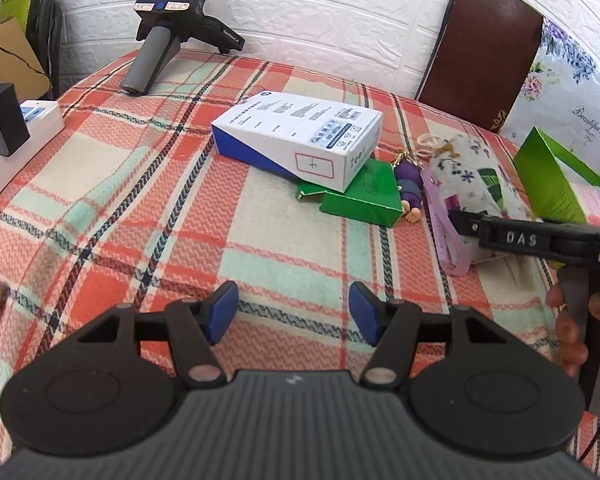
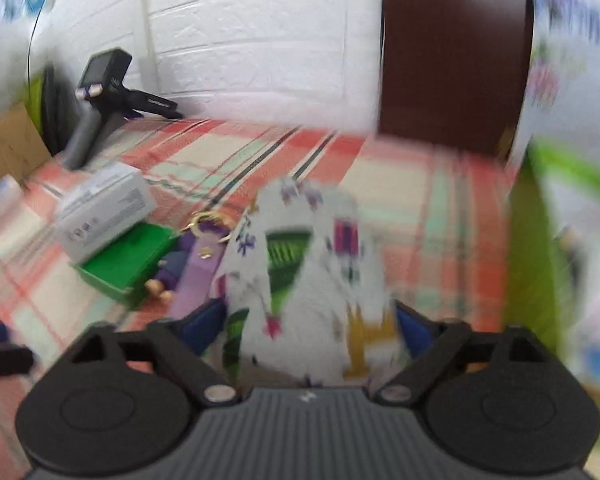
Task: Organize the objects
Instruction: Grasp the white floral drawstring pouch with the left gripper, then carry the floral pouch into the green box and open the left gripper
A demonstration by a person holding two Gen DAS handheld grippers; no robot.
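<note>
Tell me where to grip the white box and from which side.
Grip the white box across its two long sides, near the raised right end that rests on the green box. Come from above with the open left gripper: the box lies tilted, its top face is clear, and the propped end leaves room under the edges for the fingers.

Left claw [image 1: 293, 312] hovering wide open over the plaid table [image 1: 148, 208], white box [image 1: 300, 136] leaning on green box [image 1: 364, 196], right claw [image 1: 472, 228] reaching over floral pouch [image 1: 476, 176]
</note>
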